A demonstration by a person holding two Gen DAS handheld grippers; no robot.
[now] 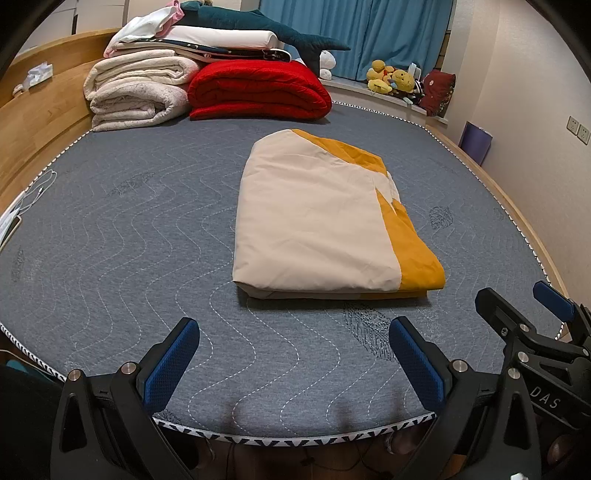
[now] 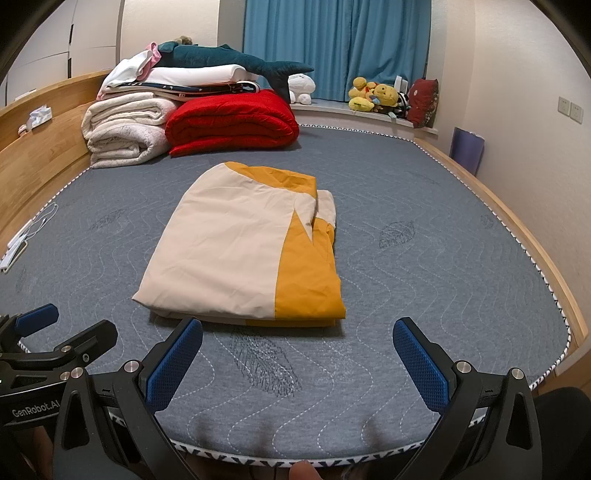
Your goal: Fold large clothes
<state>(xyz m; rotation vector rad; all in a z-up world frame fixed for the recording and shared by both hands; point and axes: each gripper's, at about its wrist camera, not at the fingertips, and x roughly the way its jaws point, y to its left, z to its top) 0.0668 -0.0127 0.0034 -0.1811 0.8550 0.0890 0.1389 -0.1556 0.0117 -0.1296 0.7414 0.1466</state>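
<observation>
A cream and mustard-yellow cloth (image 1: 325, 218) lies folded into a flat rectangle on the grey quilted mattress (image 1: 129, 236). It also shows in the right wrist view (image 2: 243, 247). My left gripper (image 1: 293, 332) is open and empty, hovering over the mattress's near edge, short of the cloth. My right gripper (image 2: 297, 332) is open and empty too, just in front of the cloth's near edge. The right gripper shows at the right of the left wrist view (image 1: 517, 299), and the left gripper shows at the left of the right wrist view (image 2: 74, 325).
Folded cream blankets (image 1: 136, 88), a red quilt (image 1: 258, 90) and a teal shark plush (image 1: 258, 26) are stacked at the head of the bed. Wooden bed frame (image 1: 40, 122) on the left. Plush toys (image 1: 391, 79) on the window ledge. A white cable (image 1: 37, 192) lies at the left edge.
</observation>
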